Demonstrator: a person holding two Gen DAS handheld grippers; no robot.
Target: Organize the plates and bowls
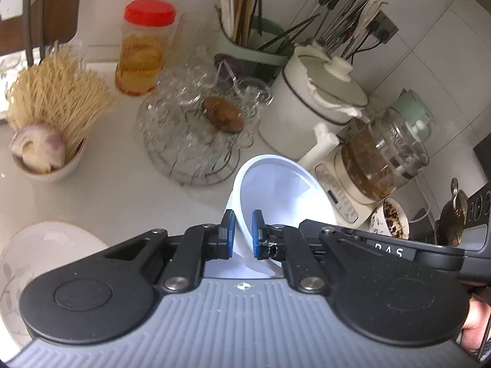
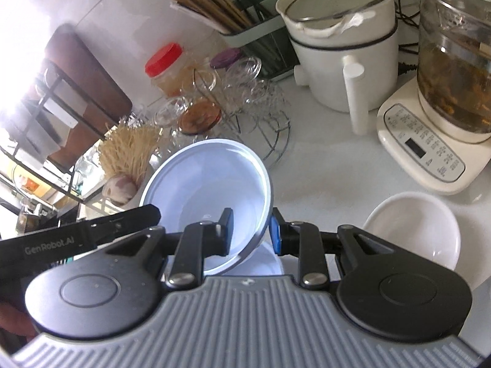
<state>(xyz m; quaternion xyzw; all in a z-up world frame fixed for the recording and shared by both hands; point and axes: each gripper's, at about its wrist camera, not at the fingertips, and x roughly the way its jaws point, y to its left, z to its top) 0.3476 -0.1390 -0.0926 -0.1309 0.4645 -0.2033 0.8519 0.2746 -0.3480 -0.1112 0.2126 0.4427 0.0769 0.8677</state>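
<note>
A pale blue-white bowl (image 1: 276,190) hangs tilted above the white counter, held by both grippers at once. In the left wrist view my left gripper (image 1: 244,233) is shut on the bowl's near rim, one blue pad inside and one outside. My right gripper (image 2: 251,230) is shut on the rim of the same bowl (image 2: 202,184), and the left gripper's black body reaches in from the left. A second white bowl (image 2: 414,230) stands on the counter to the right. A white plate with a leaf pattern (image 1: 46,251) lies at the lower left.
Behind the bowl stand a wire rack of glass cups (image 1: 190,128), a red-lidded jar (image 1: 144,49), a chopstick holder (image 1: 245,40), a white pot (image 1: 322,92) and a glass kettle on its base (image 1: 380,159). A small bowl with garlic and thin sticks (image 1: 46,141) sits at the left.
</note>
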